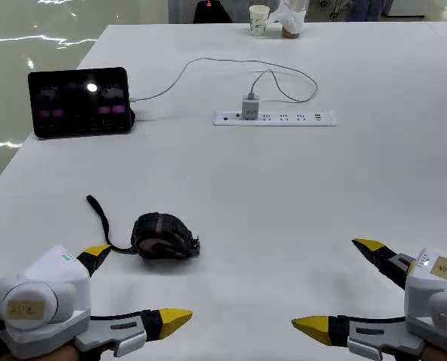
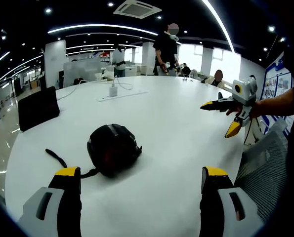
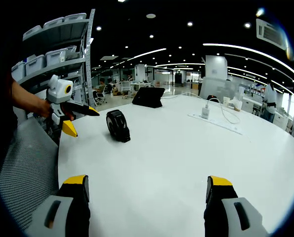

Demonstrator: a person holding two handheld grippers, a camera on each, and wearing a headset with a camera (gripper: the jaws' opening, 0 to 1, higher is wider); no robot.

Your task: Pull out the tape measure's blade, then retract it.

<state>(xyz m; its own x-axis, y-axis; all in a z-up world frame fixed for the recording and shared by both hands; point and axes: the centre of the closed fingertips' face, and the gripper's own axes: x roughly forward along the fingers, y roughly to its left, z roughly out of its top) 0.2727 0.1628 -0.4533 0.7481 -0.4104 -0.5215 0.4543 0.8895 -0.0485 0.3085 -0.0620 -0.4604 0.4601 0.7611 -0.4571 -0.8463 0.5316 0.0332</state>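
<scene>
Head view: tape measure (image 1: pixel 161 235) lies just beyond left gripper (image 1: pixel 140 283) (jaws apart).

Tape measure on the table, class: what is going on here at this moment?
A person holds a gripper in each hand above the white table. The left gripper and the right gripper are both open and hold nothing. The tape measure lies on the table just ahead of the left gripper, untouched, with its strap trailing away and its blade not yet pulled out.
</scene>
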